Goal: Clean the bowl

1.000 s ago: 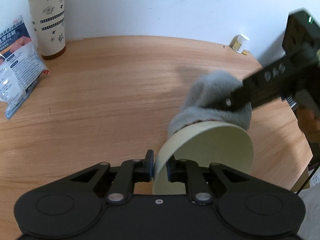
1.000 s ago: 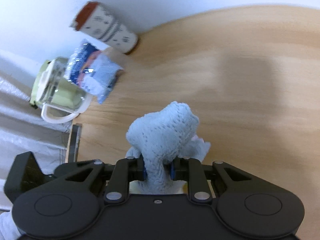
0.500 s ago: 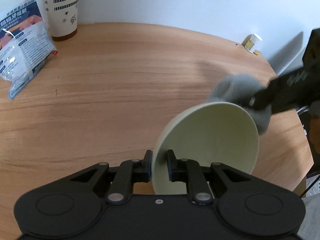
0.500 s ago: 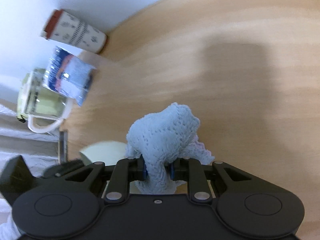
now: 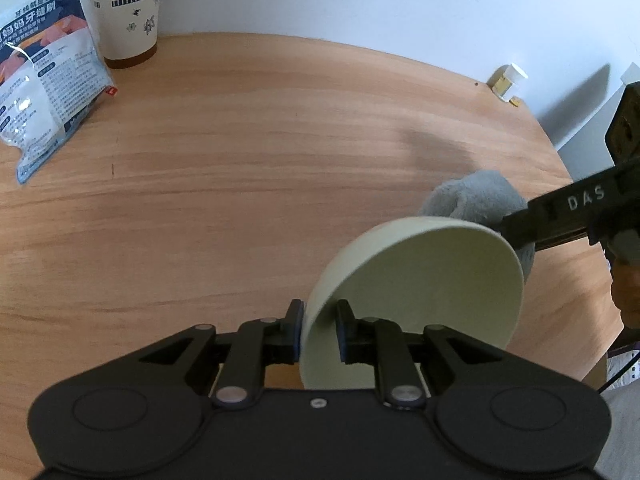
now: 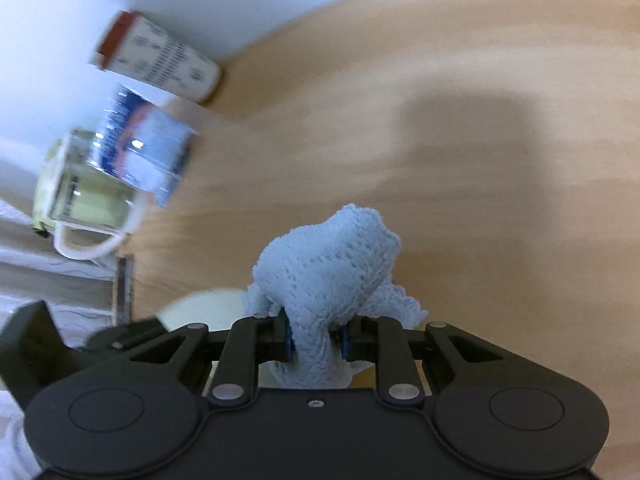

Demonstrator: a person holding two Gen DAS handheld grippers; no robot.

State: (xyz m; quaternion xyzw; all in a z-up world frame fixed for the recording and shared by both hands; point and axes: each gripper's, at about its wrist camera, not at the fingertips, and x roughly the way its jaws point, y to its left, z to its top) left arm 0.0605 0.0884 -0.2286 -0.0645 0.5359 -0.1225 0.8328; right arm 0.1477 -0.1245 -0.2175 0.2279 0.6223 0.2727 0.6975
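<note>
Bowl [image 5: 424, 292]: pale green, smooth, round, tilted, lower right; rim clamped by left gripper [image 5: 318, 330]. Cloth [image 6: 328, 276]: blue knit, bunched, pinched in right gripper [image 6: 316, 340], at bowl's far edge. Table [image 5: 240, 152]: wood. Cup [image 5: 126, 4], glossy packet [image 5: 36, 76] upper left.

Compared with one second ago, the blue-grey cloth [image 5: 478, 196] held by the right tongs [image 6: 316, 338] no longer drapes over the top rim of the pale bowl [image 5: 420, 300]. It now sits behind the bowl's upper right edge, further right in the left wrist view. The bowl, clamped at its rim in the left tongs [image 5: 318, 330], shows more of its pale face. In the right wrist view the bowl rim [image 6: 208, 306] now shows left of the cloth.
</note>
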